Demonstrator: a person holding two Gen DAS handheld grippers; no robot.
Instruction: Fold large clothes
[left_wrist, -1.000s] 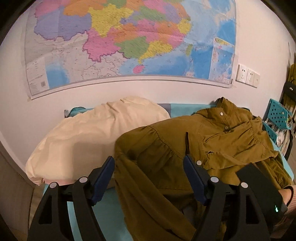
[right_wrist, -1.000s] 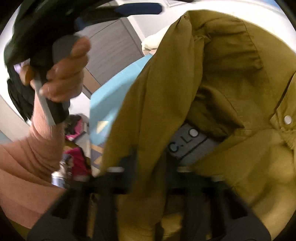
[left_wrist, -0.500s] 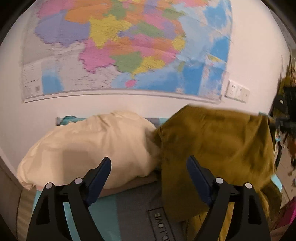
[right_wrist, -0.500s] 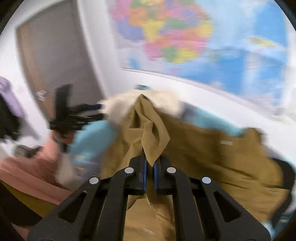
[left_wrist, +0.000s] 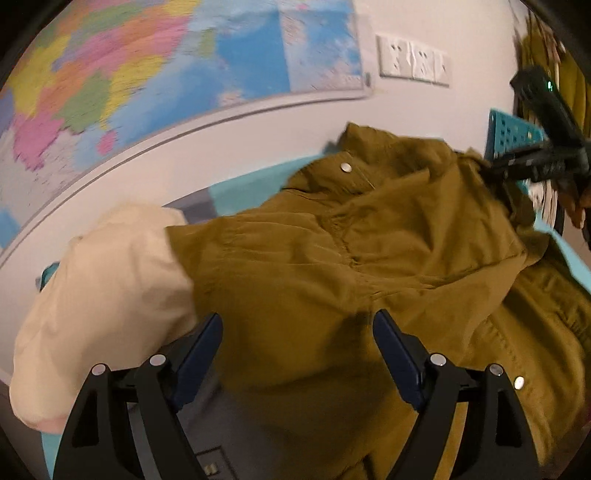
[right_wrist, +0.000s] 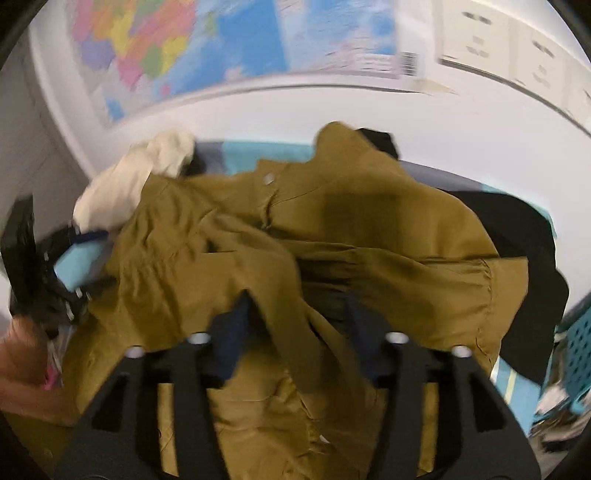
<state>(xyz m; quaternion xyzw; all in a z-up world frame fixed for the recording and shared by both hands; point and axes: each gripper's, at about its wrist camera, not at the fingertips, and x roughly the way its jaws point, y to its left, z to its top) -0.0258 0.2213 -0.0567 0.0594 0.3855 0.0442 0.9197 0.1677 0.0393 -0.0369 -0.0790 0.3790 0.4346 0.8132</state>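
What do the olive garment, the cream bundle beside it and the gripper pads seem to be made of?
Olive garment: thin woven cloth, probably cotton or a blend, matte; it creases sharply and gathers at seams, with shiny snap buttons, metal or plastic. Cream bundle: soft matte fabric, puffy and loosely wrinkled; the fibre is unclear. Gripper pads: dark blue, smooth, likely rubber or plastic, on black rigid plastic-looking fingers.

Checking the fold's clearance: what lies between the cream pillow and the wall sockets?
In the left wrist view, the olive shirt lies between the cream pillow and the wall sockets, its collar toward the wall.
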